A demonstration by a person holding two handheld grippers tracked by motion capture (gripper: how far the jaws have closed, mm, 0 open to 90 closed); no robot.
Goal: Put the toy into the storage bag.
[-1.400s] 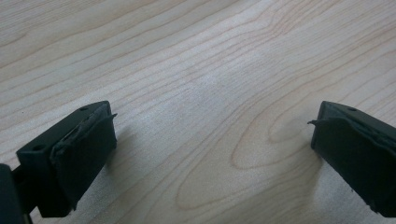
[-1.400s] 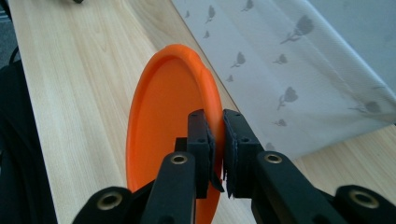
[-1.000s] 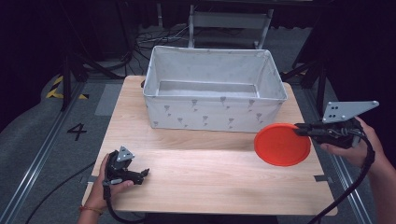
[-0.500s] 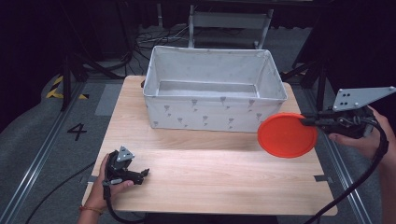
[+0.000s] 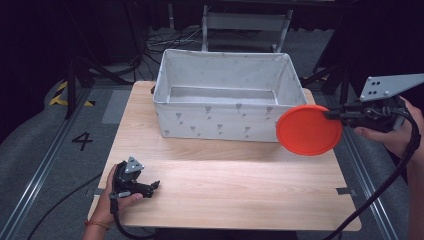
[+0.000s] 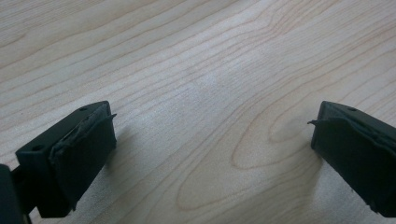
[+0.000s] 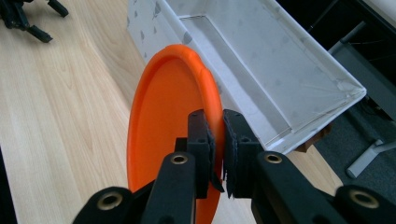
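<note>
**Orange plate: condition and position**

One round orange plate (image 5: 308,129) was observed at the right of the high view, near mid-height. It was plain, of a single bright colour, with a raised rim around a flat centre, and showed no visible damage. It was clear of the tabletop, tilted so that its face was turned toward the camera, and it overlapped the lower right corner of the box in the picture. In the right gripper view, the plate (image 7: 173,116) stood on edge at centre frame, pinched at its rim.
</note>
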